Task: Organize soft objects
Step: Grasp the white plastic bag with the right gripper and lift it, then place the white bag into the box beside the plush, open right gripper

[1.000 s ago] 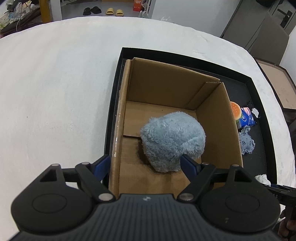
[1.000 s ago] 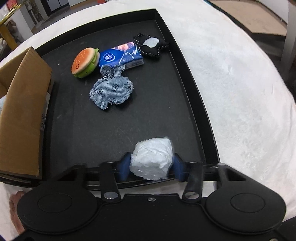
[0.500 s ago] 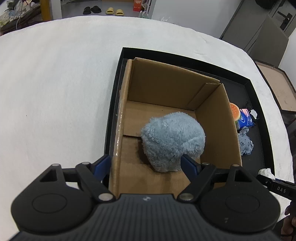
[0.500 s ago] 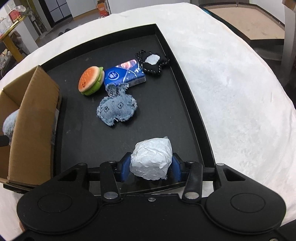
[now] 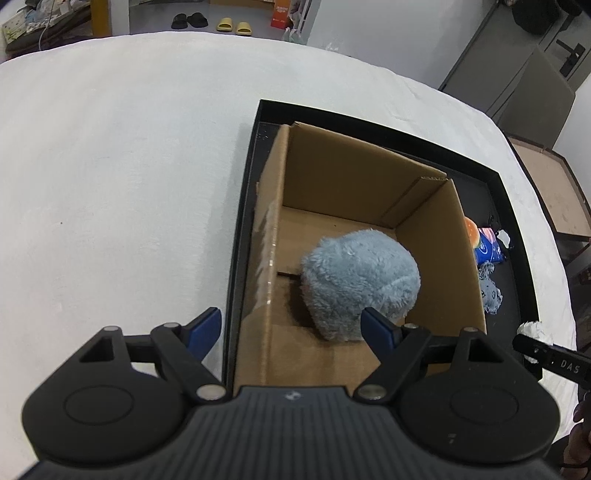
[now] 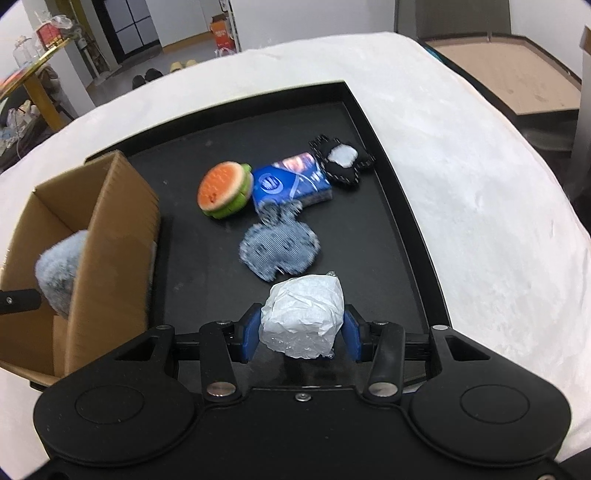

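A cardboard box (image 5: pixel 436 236) stands at the left of a black tray (image 6: pixel 388 155). A fluffy blue plush (image 5: pixel 360 278) lies inside the box; it also shows in the right wrist view (image 6: pixel 59 269). My left gripper (image 5: pixel 291 328) is open and empty above the box's near left wall. My right gripper (image 6: pixel 301 330) is shut on a white crumpled wad (image 6: pixel 303 319), lifted above the tray's near part. On the tray lie a denim bunny (image 6: pixel 280 249), a burger plush (image 6: pixel 223 190), a blue tissue pack (image 6: pixel 291 182) and a black-and-white plush (image 6: pixel 341 162).
The tray sits on a white cloth-covered table (image 5: pixel 110 184). A brown table (image 6: pixel 517 77) stands beyond on the right. Slippers (image 5: pixel 231 26) and furniture are on the floor far behind.
My right gripper has risen and drawn back with the white wad, so more of the tray and box shows. My left gripper has shifted slightly left over the box.
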`<state>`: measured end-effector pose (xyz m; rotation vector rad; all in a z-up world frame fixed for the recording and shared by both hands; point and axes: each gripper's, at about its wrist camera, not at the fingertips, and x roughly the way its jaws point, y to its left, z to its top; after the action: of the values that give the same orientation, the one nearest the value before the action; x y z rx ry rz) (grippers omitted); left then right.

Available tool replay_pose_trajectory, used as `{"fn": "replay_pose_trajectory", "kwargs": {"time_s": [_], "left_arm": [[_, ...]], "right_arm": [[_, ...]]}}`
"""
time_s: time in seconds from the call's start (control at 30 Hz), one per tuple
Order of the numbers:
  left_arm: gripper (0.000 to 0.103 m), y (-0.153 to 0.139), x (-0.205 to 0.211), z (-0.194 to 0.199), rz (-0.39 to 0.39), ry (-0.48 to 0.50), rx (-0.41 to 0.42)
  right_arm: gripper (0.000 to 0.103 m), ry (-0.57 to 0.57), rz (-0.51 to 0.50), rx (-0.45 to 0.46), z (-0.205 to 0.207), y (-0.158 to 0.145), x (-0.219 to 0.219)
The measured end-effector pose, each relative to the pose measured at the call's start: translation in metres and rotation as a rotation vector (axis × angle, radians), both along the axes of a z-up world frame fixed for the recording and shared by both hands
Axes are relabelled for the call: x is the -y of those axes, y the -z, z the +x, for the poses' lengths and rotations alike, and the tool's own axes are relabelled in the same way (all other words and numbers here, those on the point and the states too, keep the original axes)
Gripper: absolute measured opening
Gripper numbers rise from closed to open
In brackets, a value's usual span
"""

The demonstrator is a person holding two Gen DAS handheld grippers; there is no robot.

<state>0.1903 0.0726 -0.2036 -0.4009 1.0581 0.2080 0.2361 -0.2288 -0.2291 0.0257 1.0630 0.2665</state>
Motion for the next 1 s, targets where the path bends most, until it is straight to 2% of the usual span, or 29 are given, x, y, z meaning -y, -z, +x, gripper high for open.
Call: {"fn": "replay_pose_trajectory", "kwargs": {"time_s": [0.57,1.0], "left_arm": [[0.081,0.002,-0.015,-0.02,-0.032,-0.029,0.016],[0.081,0.001,-0.018,-0.029,-0.057,-0.024,0.065]], "right_arm": [[0.045,-0.027,0.034,0.08,0.001,-0.032,-0.036],[0.045,-0.101,0.121,0.182,-0.01,-0.064,-0.073]]}}
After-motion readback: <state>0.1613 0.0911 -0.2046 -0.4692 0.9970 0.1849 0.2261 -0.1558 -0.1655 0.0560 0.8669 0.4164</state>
